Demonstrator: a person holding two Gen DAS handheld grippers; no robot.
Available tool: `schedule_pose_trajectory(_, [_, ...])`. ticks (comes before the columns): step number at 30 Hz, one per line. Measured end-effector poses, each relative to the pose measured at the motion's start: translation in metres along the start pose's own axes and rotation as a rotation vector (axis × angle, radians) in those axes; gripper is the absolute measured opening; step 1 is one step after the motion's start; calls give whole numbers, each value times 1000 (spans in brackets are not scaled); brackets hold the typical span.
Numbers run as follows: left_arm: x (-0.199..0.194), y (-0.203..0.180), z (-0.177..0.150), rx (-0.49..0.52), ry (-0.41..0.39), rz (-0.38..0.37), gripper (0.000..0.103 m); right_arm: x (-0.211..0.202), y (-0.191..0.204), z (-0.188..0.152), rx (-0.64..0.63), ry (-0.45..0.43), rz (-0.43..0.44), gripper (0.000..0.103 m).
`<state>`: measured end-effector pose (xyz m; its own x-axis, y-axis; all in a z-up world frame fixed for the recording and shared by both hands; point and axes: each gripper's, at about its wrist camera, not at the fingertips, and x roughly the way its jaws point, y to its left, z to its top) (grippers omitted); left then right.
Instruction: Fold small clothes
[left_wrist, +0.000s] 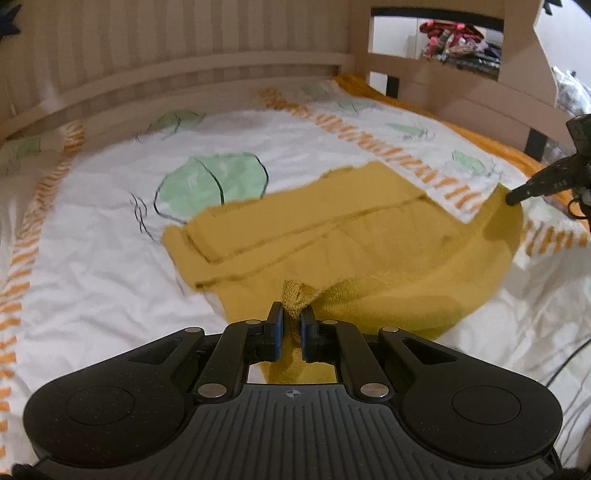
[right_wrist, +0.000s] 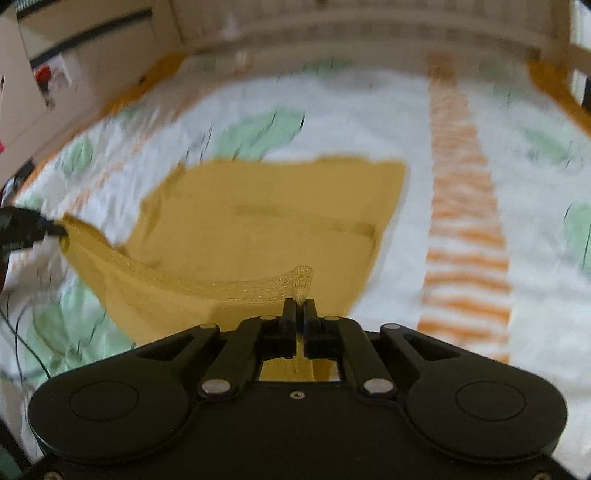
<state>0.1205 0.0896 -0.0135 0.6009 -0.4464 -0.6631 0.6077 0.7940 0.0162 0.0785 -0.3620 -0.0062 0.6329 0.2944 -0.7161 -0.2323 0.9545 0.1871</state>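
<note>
Mustard knit garment (left_wrist: 332, 236) lies spread on the bedsheet (left_wrist: 92, 236), mostly flat, with seam lines running across its upper layer; two of its near edges are lifted off the sheet. Left gripper (left_wrist: 291, 317) is clamped on a bunched bit of the garment's near hem: knit fabric stands pinched between the blue pads (left_wrist: 279, 325) and trails down behind them. Right gripper (right_wrist: 300, 308) is also closed tight on the garment, a thin ridge of knit poking up between its black fingers (right_wrist: 289, 314); from that pinch a taut hem edge runs leftward across the garment to the other gripper's tip, seen at the left edge of the right wrist view. In the left wrist view the right gripper's tip meets the garment's far right corner, which is raised into a point. Right wrist view is motion-blurred, so garment detail there is soft. The bedsheet under the garment is white, with green leaf shapes and bands of orange dashes; one large green shape (left_wrist: 210, 177) sits just beyond the garment's far left side. An orange blanket edge (left_wrist: 480, 129) shows beyond the sheet, right of the garment. A slatted wooden bed frame (left_wrist: 166, 66) rises past the sheet's far edge.
</note>
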Motion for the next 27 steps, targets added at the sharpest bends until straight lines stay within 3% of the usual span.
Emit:
schedule_pose_trajectory(9, [20,38,47,-32,-95,88,9,22,-29,57,65,-176,-58,9])
schedule_pose_trajectory(15, [59,62,83,-45,-135,136,9,70,-56,92,87,-202,-90,9])
schedule_pose_trajectory(25, [166,100,81,-160,24,163,11,165,-91,107,188,-107,-130,13])
schedule_pose_trajectory(27, [175,112,76,-231,43,196,29,176,-94,103,187,-103,-175,19])
